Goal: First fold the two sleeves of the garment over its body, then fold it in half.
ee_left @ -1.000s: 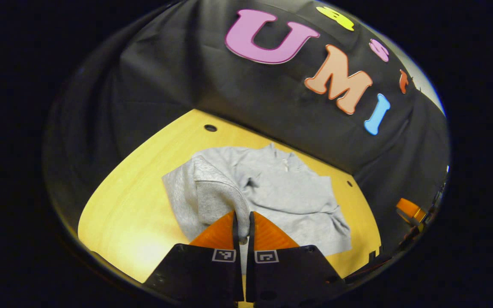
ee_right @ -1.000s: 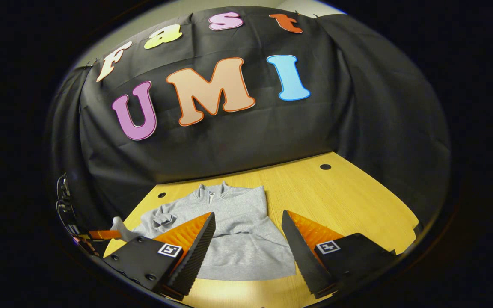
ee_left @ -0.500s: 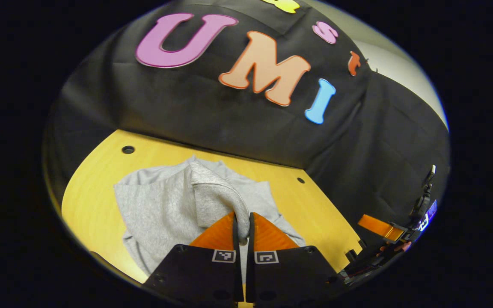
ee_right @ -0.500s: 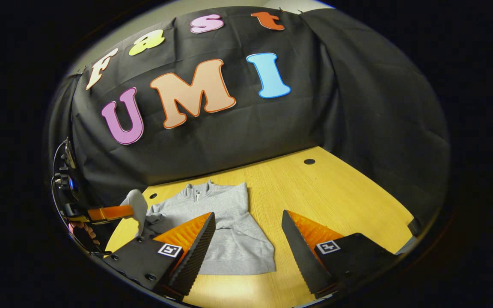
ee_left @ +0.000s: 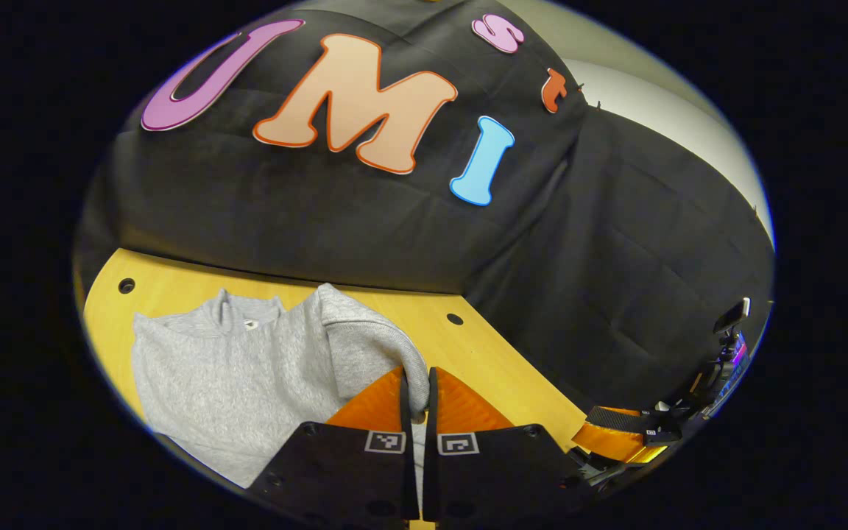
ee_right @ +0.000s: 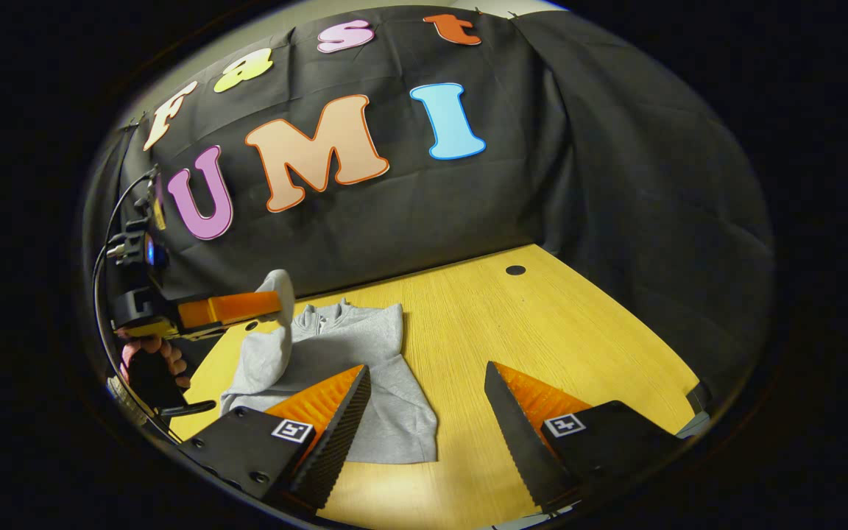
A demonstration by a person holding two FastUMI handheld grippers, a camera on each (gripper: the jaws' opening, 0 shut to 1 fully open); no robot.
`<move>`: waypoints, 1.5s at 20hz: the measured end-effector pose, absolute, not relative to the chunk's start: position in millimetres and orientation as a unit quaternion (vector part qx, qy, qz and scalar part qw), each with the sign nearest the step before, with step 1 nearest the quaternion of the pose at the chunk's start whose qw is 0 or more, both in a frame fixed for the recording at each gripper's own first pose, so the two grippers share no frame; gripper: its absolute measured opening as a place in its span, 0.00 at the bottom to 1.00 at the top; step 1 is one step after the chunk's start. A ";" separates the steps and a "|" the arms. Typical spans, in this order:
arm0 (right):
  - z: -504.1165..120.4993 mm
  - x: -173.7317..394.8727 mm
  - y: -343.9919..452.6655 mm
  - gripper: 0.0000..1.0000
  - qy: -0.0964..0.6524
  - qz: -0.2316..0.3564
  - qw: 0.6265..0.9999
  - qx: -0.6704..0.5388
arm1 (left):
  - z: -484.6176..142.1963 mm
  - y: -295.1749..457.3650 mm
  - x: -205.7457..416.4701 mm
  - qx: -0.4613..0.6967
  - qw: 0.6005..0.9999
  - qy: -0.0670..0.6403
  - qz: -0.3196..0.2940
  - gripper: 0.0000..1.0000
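Yellow wooden tabletop (ee_right: 542, 331) filled the booth floor, backed by the black cloth wall (ee_right: 409, 213). Nearest in the right gripper view, the right gripper (ee_right: 424, 412) hung above the near edge with its fingers spread wide and nothing between them. Just beyond its left finger lay the grey sweatshirt (ee_right: 365, 368), on the left half of the table, its long axis running near to far, hem toward the viewer and zip collar toward the wall. Its body lay flat, the fabric soft and fleecy with faint creases. At the left, the left gripper (ee_right: 280, 302) pinched the sleeve (ee_right: 269, 346) and held it lifted off the table, draping down to the garment. From the left gripper view, that gripper (ee_left: 417, 390) had its fingers pressed together on the ribbed cuff (ee_left: 394, 353), above the sweatshirt (ee_left: 232, 368).
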State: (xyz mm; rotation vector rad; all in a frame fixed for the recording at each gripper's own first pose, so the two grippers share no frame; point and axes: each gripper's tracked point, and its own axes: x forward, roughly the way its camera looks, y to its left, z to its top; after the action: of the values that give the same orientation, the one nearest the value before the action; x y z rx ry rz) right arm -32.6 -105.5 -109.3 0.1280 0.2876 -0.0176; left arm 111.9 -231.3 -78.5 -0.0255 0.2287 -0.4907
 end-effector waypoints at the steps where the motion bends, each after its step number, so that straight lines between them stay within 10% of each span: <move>1: -109.6 -31.0 -108.2 0.98 0.144 -0.006 0.987 0.065 | -82.1 -240.1 119.2 -0.010 0.962 0.117 -0.245 0.01; 15: -130.9 8.7 -119.1 0.98 0.180 0.026 0.982 0.049 | -153.3 -251.0 228.5 0.035 0.963 0.183 -0.195 0.05; 17: -134.6 14.0 -113.9 0.98 0.187 0.034 0.981 0.043 | -153.8 -251.9 230.7 0.043 0.962 0.182 -0.201 0.12; 20: -138.2 19.9 -102.8 0.94 0.190 0.045 0.980 0.034 | -133.1 -248.8 223.0 0.041 0.966 0.154 -0.205 0.78; 21: -141.6 20.6 -98.2 0.94 0.193 0.050 0.979 0.031 | -124.1 -242.1 219.9 0.044 0.968 0.144 -0.199 0.85; 30: -180.2 18.8 -57.0 0.94 0.230 0.089 0.969 0.017 | -67.9 -132.8 139.9 0.079 0.984 0.079 -0.138 0.94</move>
State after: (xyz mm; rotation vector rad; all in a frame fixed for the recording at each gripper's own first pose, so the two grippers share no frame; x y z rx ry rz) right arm 18.8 -57.0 -180.2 0.0346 0.4651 0.1800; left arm 139.9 -132.8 -67.9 0.1580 0.1584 -0.2767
